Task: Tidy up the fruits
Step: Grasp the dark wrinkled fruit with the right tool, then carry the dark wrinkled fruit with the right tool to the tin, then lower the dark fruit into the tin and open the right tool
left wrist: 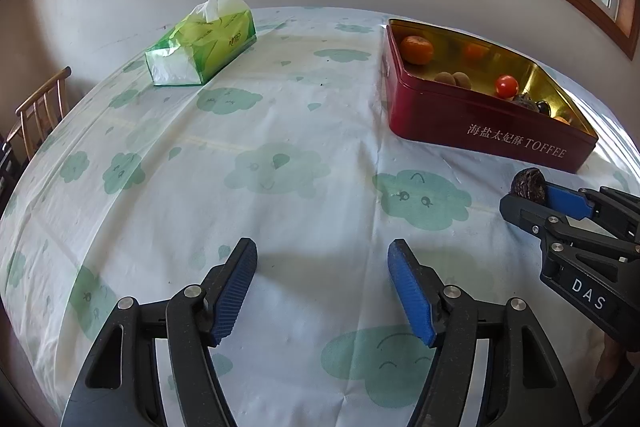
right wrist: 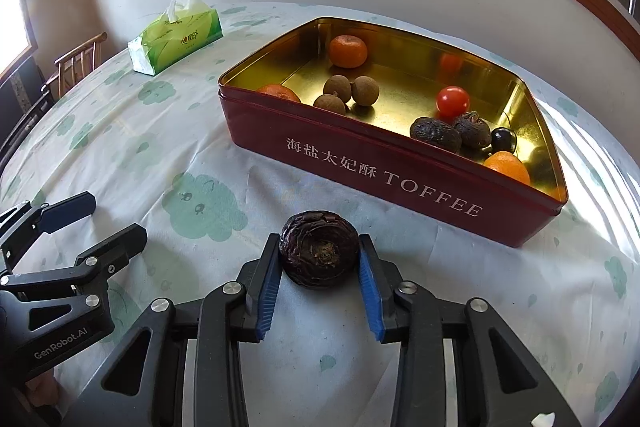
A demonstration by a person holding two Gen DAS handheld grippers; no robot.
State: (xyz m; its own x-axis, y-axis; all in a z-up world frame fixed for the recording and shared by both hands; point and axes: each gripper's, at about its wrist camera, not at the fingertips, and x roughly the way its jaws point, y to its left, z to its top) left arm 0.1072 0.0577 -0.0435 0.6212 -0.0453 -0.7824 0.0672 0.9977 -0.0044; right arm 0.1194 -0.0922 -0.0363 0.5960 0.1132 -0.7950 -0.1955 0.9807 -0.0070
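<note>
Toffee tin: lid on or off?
Off. The toffee tin is open-topped, its gold interior and fruit exposed; no lid is visible in either view.

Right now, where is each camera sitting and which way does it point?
Left wrist: behind the open left tool, facing across the table toward the tissue pack; the right tool shows at the right edge.
Right wrist: behind the right tool, shut on a dark fruit, facing the red tin; the left tool shows at the left.
Shared: tin, tissue pack, dark fruit.
</note>
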